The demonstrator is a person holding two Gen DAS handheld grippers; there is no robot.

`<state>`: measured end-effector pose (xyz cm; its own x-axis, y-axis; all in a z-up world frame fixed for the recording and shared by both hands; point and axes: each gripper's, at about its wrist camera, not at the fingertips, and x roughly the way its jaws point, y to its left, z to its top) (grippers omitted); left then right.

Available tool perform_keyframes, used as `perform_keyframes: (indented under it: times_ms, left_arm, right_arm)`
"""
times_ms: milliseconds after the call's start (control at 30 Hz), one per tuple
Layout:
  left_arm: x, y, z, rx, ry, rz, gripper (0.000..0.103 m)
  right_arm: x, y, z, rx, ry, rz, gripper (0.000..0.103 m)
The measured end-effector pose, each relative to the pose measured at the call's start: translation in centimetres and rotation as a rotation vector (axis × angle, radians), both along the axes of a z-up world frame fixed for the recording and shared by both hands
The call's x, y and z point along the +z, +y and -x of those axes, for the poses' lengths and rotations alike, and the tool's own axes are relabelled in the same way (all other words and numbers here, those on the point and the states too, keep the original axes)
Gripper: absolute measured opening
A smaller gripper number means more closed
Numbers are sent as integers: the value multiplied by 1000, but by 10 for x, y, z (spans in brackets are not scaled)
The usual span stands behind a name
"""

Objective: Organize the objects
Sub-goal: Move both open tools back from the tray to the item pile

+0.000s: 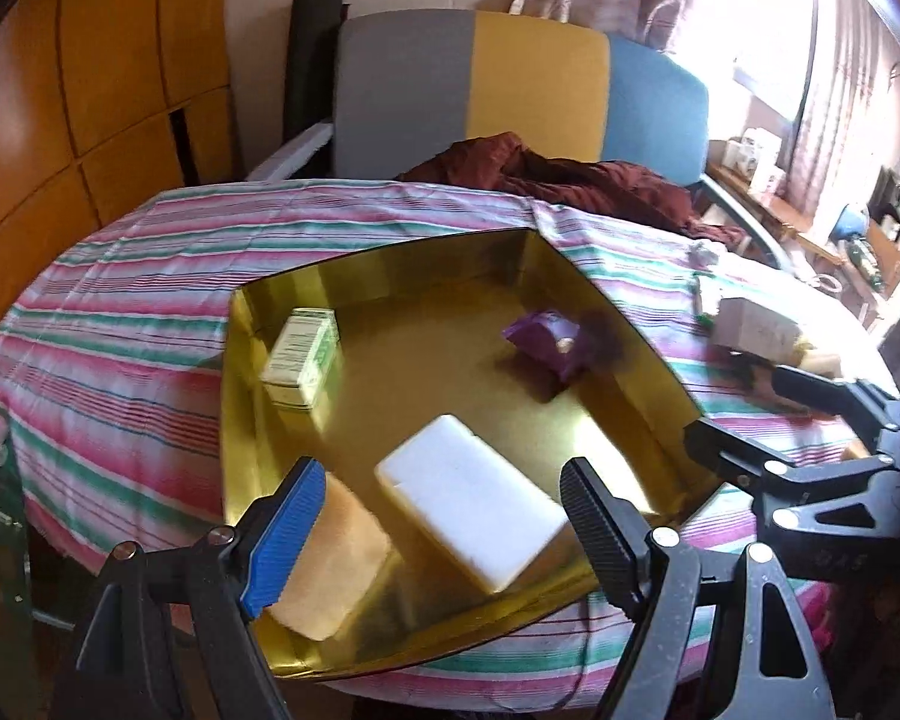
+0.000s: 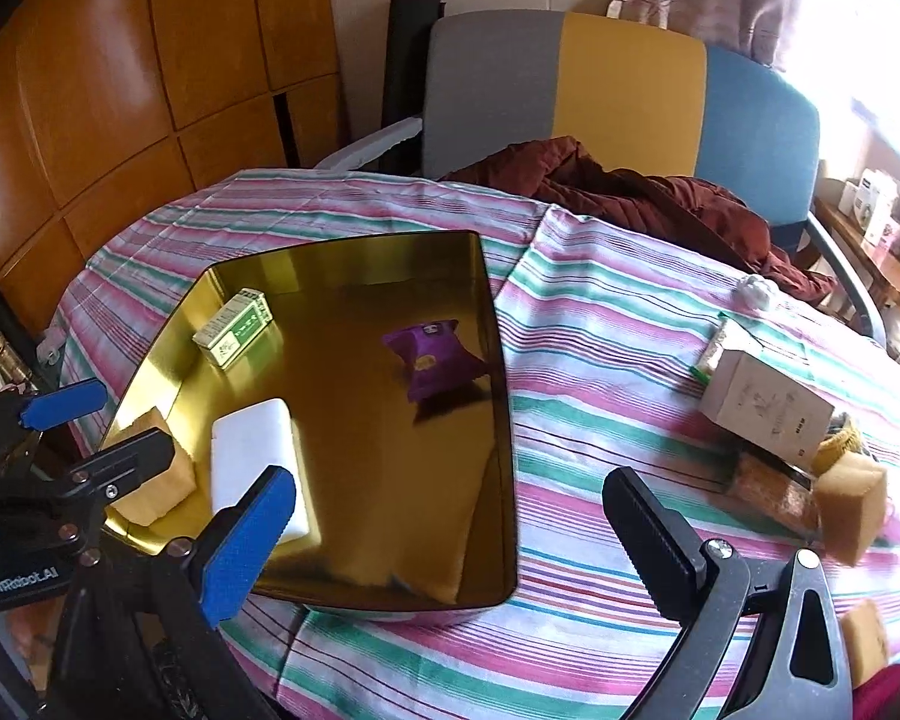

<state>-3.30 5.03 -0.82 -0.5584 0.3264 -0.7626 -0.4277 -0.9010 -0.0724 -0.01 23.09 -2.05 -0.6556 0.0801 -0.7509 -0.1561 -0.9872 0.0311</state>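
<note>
"GenRobot.AI" marks the left gripper (image 2: 99, 432) beside the gold tray (image 2: 504, 420).

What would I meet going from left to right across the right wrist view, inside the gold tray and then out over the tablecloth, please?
Green box → white block → purple packet → the gold tray's right wall → crumpled white ball → grey carton → yellow sponge.

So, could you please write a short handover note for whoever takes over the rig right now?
Left hand-held gripper: open, empty, over the gold tray.
Right hand-held gripper: open, empty, over the tray's near right corner.
Done: green box, purple packet, white block and one tan sponge lie in the tray.
Left: beige carton, another sponge and small items on the striped cloth.
</note>
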Motion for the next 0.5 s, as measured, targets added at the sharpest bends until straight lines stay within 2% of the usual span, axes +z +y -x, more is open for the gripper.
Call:
perform_keyframes:
  times_ms: [167,500]
  left_arm:
    - [2,9,-3,-58,-20,-44,82]
    - [0,44,-8,-147,-54,-27,82]
  right_arm:
    - [-1,12,-8,-33,5,3,103]
    - [-2,54,-36,-134,1,5,103]
